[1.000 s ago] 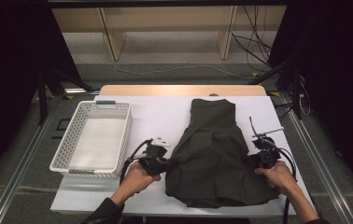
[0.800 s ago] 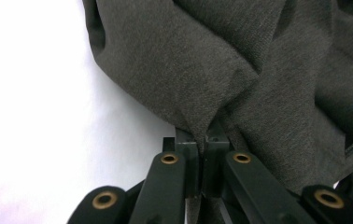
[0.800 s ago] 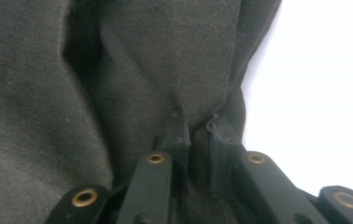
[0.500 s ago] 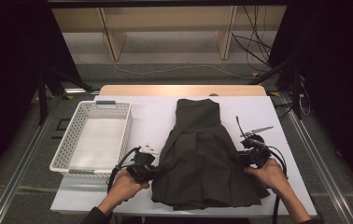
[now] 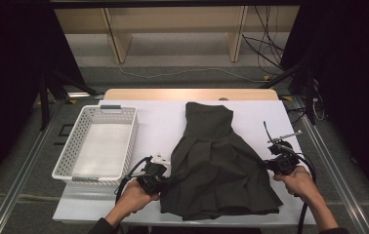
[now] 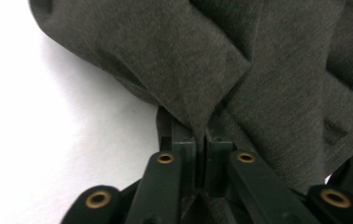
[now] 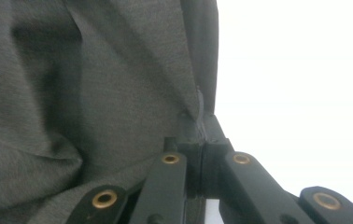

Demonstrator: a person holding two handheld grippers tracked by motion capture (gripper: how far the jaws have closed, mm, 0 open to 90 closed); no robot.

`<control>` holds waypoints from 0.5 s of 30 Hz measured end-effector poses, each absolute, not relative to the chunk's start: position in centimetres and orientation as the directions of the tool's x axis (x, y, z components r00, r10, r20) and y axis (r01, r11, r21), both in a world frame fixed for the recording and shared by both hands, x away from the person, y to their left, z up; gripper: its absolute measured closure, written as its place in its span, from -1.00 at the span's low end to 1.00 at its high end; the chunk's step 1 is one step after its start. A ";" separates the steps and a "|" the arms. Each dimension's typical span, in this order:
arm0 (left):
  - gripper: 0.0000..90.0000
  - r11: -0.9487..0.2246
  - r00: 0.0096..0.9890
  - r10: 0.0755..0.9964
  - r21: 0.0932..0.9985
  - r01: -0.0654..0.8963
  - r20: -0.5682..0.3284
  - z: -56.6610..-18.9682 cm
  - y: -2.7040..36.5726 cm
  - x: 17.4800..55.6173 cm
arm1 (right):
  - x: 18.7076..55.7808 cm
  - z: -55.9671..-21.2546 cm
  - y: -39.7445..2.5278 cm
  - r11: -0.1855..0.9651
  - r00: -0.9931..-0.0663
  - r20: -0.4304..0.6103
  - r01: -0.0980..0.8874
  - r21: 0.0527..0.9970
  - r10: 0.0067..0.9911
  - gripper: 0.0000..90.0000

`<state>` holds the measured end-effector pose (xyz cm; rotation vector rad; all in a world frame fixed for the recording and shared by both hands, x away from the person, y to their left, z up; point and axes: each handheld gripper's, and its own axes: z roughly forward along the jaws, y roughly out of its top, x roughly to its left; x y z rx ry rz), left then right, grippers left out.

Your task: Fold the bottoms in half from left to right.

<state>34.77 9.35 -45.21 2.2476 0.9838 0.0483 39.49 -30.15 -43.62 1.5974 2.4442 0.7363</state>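
Our left gripper (image 5: 157, 179) pinches the dress (image 5: 216, 165) at its left edge, and our right gripper (image 5: 276, 163) pinches its right edge. The dress lies flat on the table (image 5: 158, 122), right of the basket (image 5: 75, 161).

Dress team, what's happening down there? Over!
Left claw shut on dress, left edge. Right claw shut on its right edge. Dress flat on white table, narrow end far. Basket off left, nothing in the way.
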 end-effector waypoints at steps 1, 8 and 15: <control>0.81 -0.495 0.715 0.662 0.586 0.642 -0.223 -45.3 9.3 34.8 | 39.5 -43.9 -30.0 0.325 -0.435 0.152 0.825 0.463 0.887 0.99; 0.23 -0.417 0.681 0.718 0.693 0.589 -0.146 -41.8 9.7 34.5 | 38.9 -41.8 -28.3 0.323 -0.438 0.084 0.766 0.557 0.895 0.44; 0.37 -0.464 0.725 0.681 0.702 0.540 -0.108 -41.3 6.3 34.7 | 38.5 -40.8 -26.6 0.323 -0.457 0.082 0.734 0.598 0.886 0.31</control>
